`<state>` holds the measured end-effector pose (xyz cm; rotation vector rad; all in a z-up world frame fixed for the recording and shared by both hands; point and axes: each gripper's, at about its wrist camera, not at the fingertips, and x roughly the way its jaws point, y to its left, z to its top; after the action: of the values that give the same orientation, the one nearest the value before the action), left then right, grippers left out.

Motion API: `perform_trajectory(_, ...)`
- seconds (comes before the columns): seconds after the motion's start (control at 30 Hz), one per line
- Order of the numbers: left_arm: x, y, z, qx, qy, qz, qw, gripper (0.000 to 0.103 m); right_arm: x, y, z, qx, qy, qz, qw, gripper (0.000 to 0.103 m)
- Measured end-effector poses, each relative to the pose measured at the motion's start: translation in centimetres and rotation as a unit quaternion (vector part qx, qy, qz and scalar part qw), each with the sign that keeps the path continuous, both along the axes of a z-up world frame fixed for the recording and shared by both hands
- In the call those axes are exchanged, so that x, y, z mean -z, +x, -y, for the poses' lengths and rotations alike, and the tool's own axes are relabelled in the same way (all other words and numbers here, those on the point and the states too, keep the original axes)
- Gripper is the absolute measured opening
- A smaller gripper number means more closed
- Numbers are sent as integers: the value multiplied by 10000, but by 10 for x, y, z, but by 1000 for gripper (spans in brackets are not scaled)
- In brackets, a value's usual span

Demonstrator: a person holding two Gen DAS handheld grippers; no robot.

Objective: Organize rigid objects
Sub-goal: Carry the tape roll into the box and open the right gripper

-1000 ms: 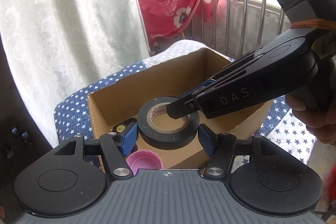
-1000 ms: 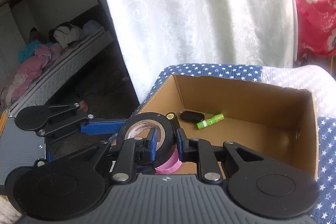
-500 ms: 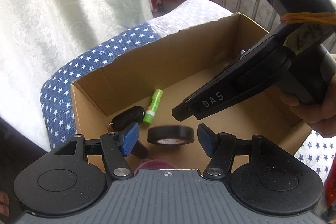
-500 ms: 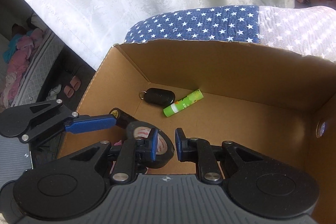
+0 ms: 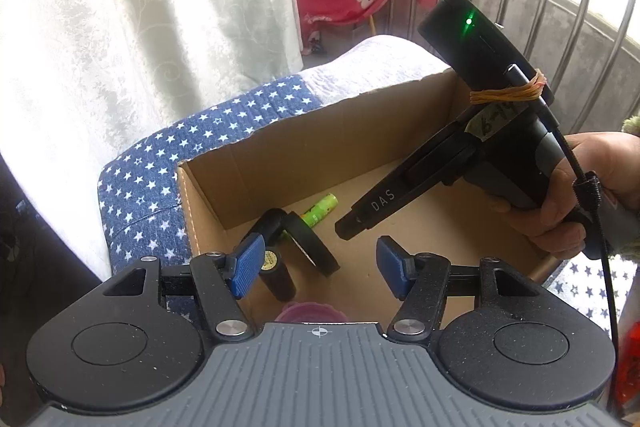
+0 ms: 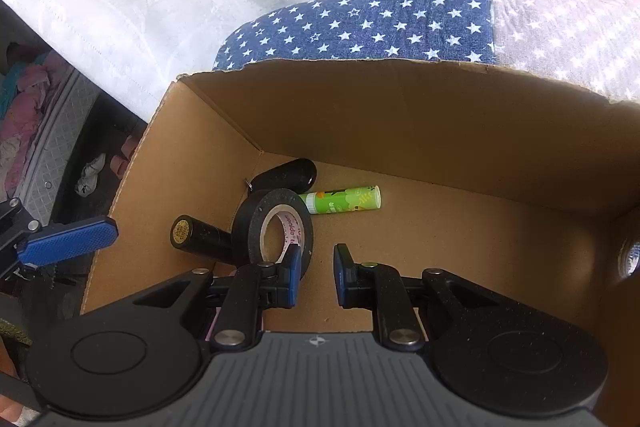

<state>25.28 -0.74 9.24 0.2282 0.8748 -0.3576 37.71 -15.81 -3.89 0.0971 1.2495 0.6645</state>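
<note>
Tape roll (image 6: 252,231) is where I'm looking: it stands on edge inside the cardboard box (image 6: 400,115), near the left corner, leaning against a black cylinder (image 6: 204,233), with a key fob (image 6: 288,173) and a green tube (image 6: 344,201) just behind it. My right hand-held gripper (image 6: 318,259) is almost closed, with a narrow gap and nothing between the pads. The roll sits just left of its left pad, hole facing me. My left hand-held gripper (image 5: 320,255) hangs about half open and empty over the same corner. I judge the roll delivered, so the right should back out rightward, away from it, or it may topple.
</note>
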Motion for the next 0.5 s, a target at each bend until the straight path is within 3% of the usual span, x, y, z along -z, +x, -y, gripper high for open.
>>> perform_trajectory(0.5, -22, -48, -27, -245, -304, 470, 9981, 62, -25, -22, 7, -9, -55, 317, 9995, 20)
